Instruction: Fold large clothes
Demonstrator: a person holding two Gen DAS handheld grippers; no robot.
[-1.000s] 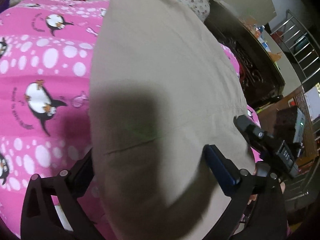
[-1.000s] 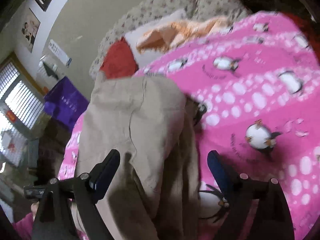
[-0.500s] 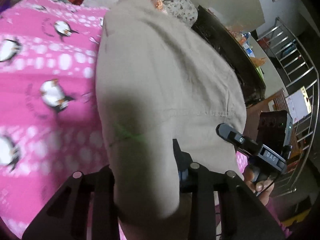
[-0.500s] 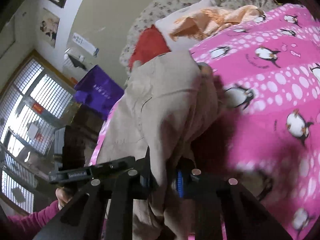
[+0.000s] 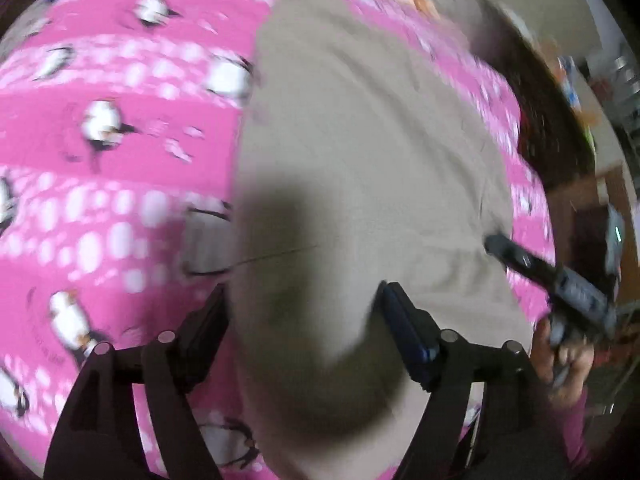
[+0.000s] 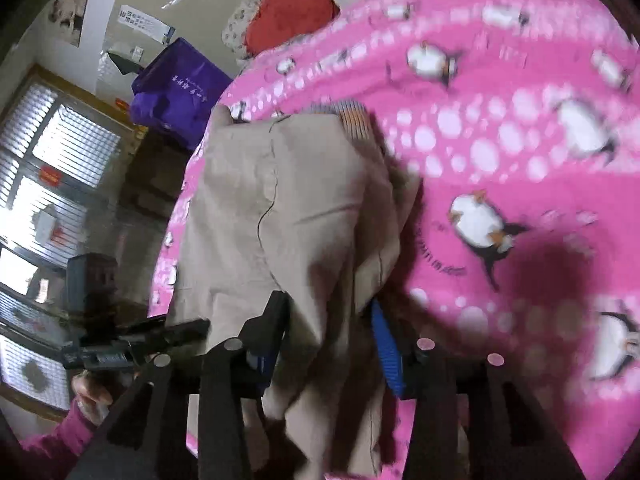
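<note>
Where visible, rightward: purple bag [image 6: 176, 92]

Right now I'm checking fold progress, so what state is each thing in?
Beige fabric garment: lying folded lengthwise on the blanket, near end bunched.
Pink penguin-print blanket: spread flat under the garment.
Left hand-held gripper: jaws opening, garment edge between them, pads not pressing.
Right hand-held gripper: jaws opening, bunched cloth between them.
Purple bag: upright beside the bed.
</note>
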